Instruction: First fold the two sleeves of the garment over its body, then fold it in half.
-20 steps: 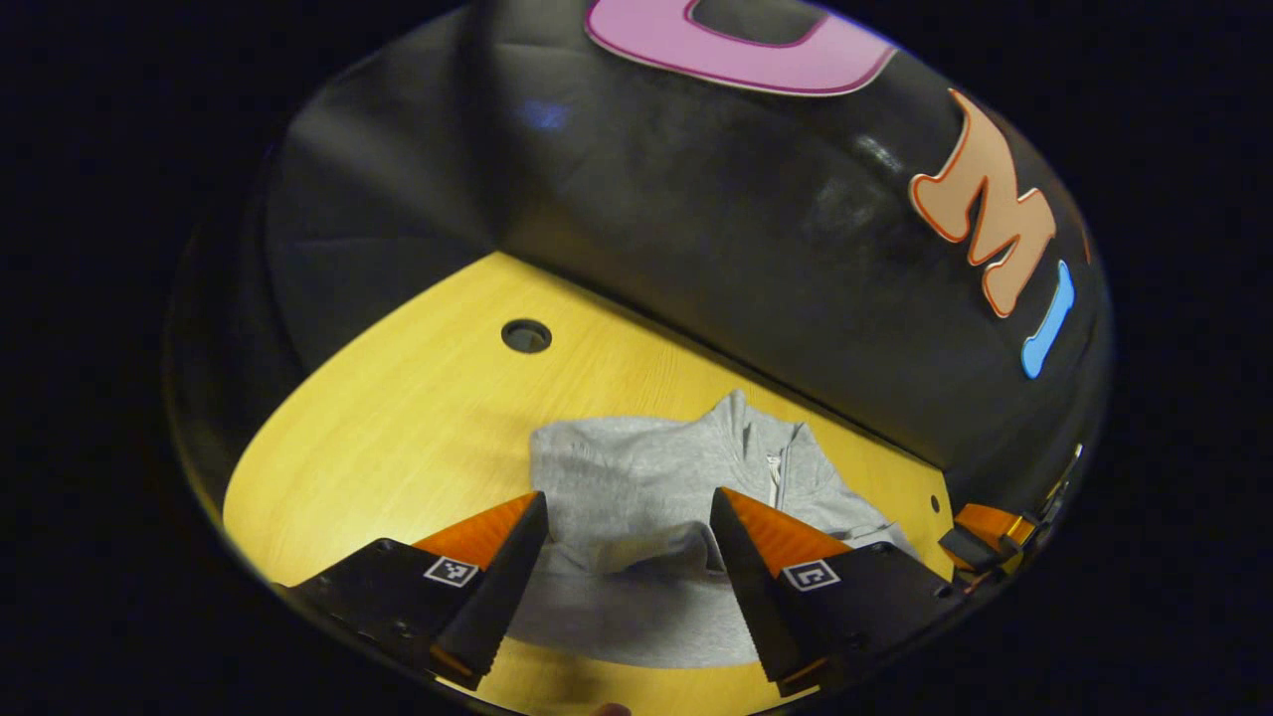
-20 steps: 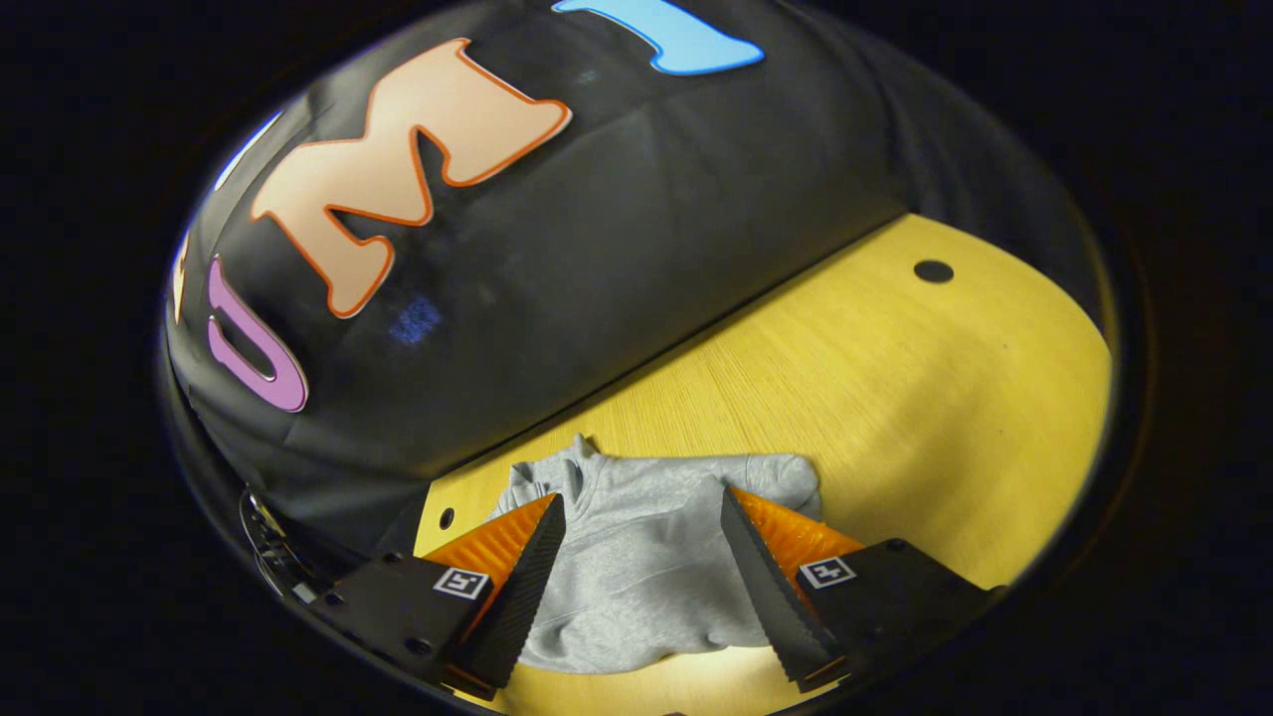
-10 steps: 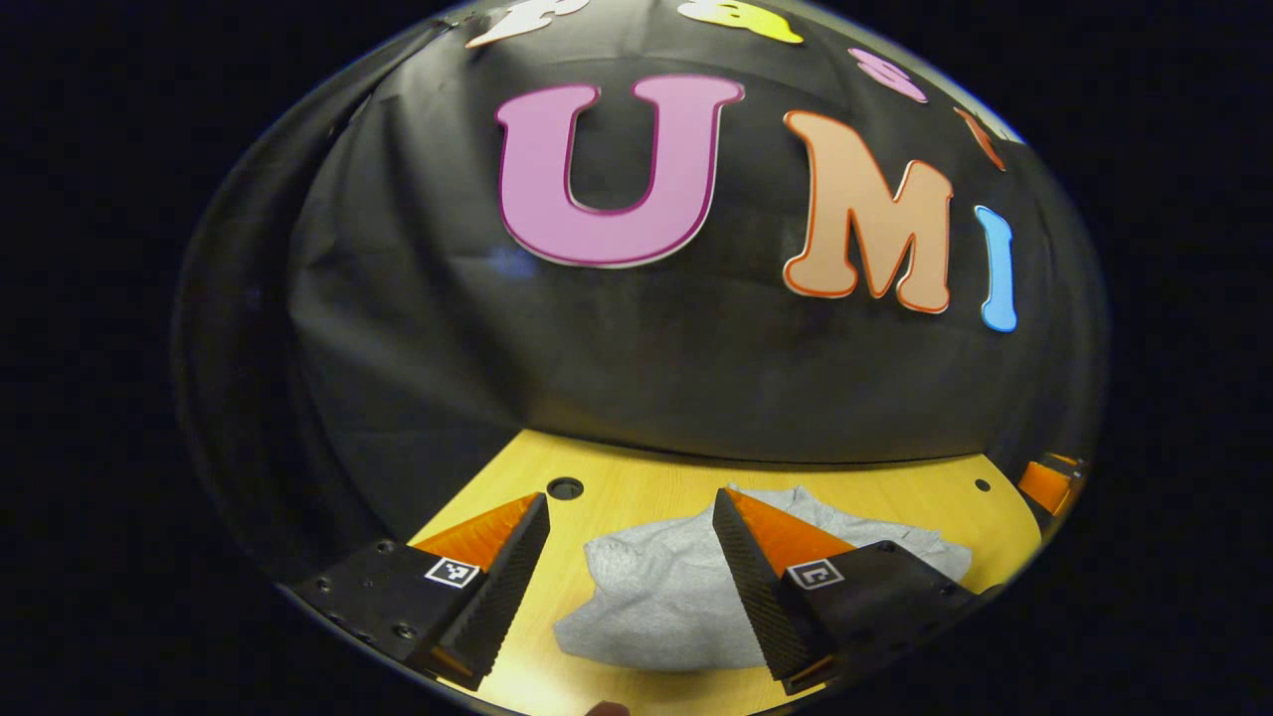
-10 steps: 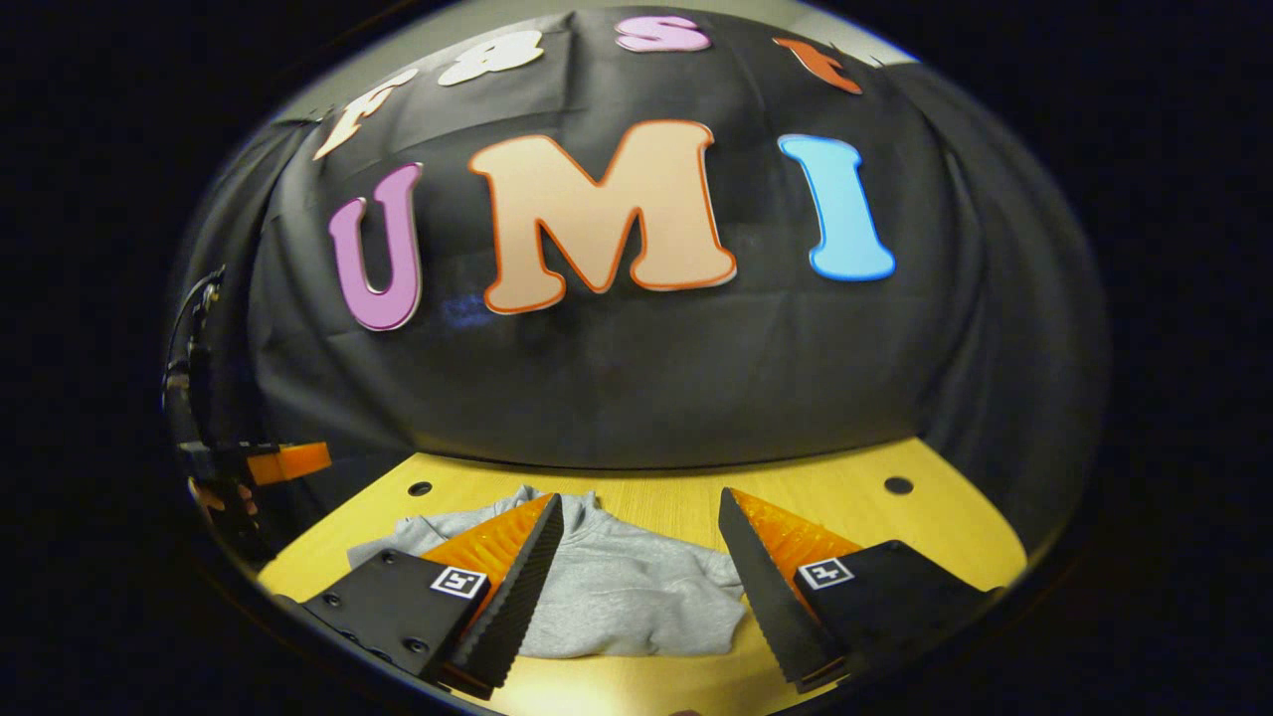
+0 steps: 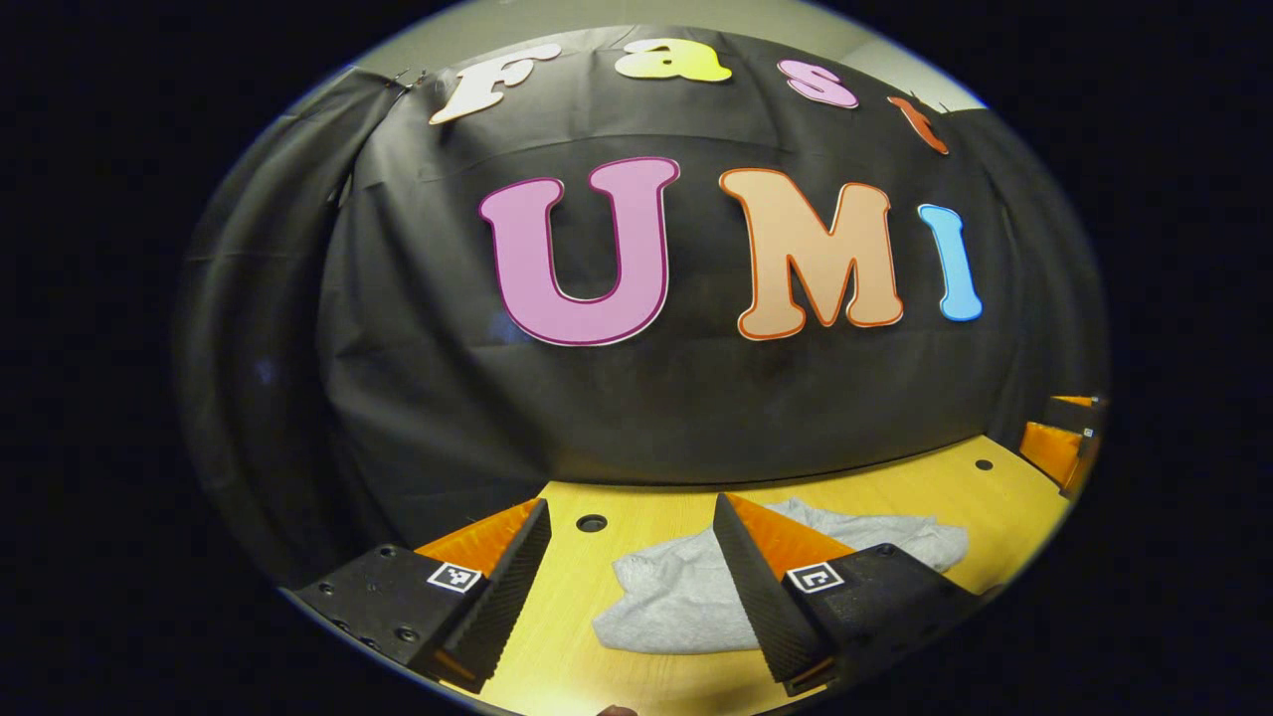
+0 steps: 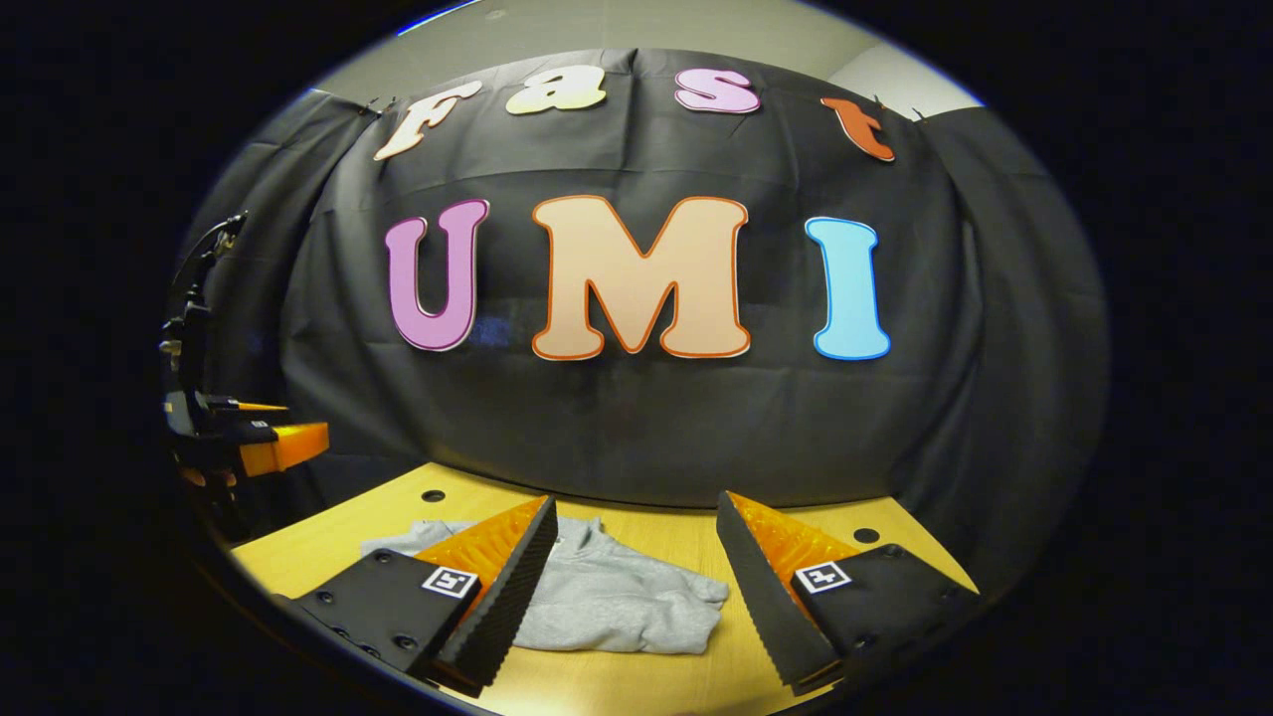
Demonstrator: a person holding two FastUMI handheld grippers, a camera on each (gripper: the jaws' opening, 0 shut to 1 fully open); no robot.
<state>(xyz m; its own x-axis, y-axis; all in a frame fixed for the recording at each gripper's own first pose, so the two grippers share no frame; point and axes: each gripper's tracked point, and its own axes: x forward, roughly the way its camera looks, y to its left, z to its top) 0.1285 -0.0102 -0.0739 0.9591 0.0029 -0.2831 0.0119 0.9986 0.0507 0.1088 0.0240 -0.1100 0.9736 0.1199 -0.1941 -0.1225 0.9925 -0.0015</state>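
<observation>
Lying folded on one table [image 5: 557, 617], one garment [image 5: 676, 597], two grippers [image 5: 632, 587] [image 6: 636, 587] spread apart, gripping nothing

Black cloth wall [image 6: 636, 428] hangs across the back of the booth, creased and draped, folding round at both sides. Above its top edge, a strip of pale room wall [image 6: 617, 25] peeks through. Below, the yellow wood-grain surface [image 5: 557, 636] runs up to the cloth, with small round holes [image 5: 591, 523] near its far edge. Light is dim, falling warm on the wood.
</observation>
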